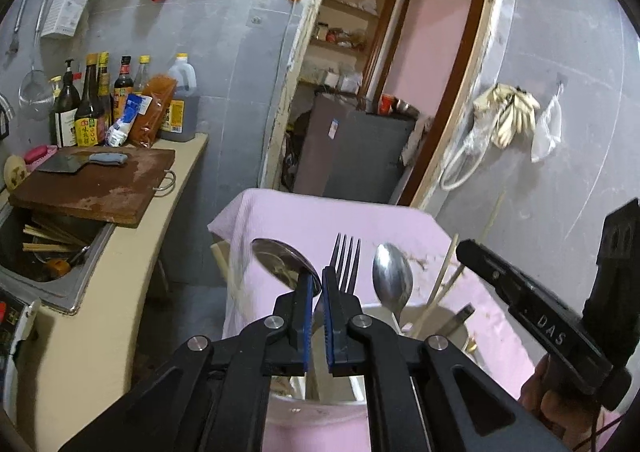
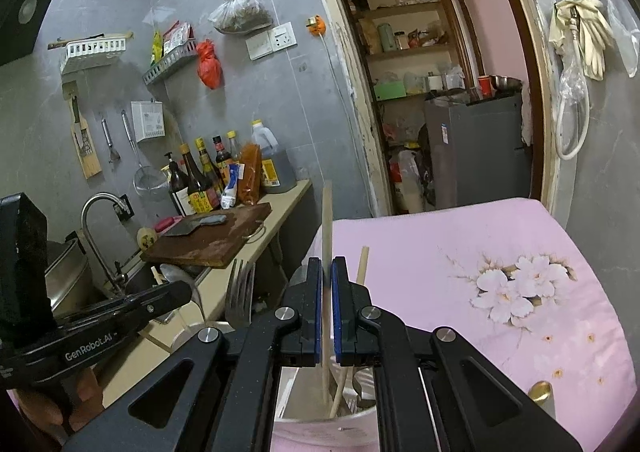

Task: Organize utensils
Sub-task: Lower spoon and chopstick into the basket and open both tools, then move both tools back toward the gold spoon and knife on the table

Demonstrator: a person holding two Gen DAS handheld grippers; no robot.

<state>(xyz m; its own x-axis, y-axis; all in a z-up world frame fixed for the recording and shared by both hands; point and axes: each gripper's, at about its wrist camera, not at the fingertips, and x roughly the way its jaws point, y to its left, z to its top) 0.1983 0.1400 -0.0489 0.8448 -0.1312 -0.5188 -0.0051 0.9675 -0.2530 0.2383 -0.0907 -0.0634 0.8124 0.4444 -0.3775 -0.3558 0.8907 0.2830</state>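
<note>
A white utensil holder (image 1: 404,316) stands on a table with a pink cloth (image 1: 320,219). It holds a large ladle-like spoon (image 1: 280,262), a fork (image 1: 345,260), a spoon (image 1: 392,280) and wooden chopsticks (image 1: 444,276). My left gripper (image 1: 317,316) is closed around the handle of the large spoon above the holder. My right gripper (image 2: 327,312) is shut on one chopstick (image 2: 327,228) that stands in the holder (image 2: 320,424); a second chopstick (image 2: 363,264) leans beside it. The fork (image 2: 240,292) shows left of it.
A counter on the left carries a wooden cutting board (image 1: 96,183) with a cleaver (image 1: 80,162), sauce bottles (image 1: 120,103) and a sink (image 1: 36,252) with chopsticks. A doorway (image 1: 384,71) opens behind the table. A grey wall (image 1: 560,131) is to the right.
</note>
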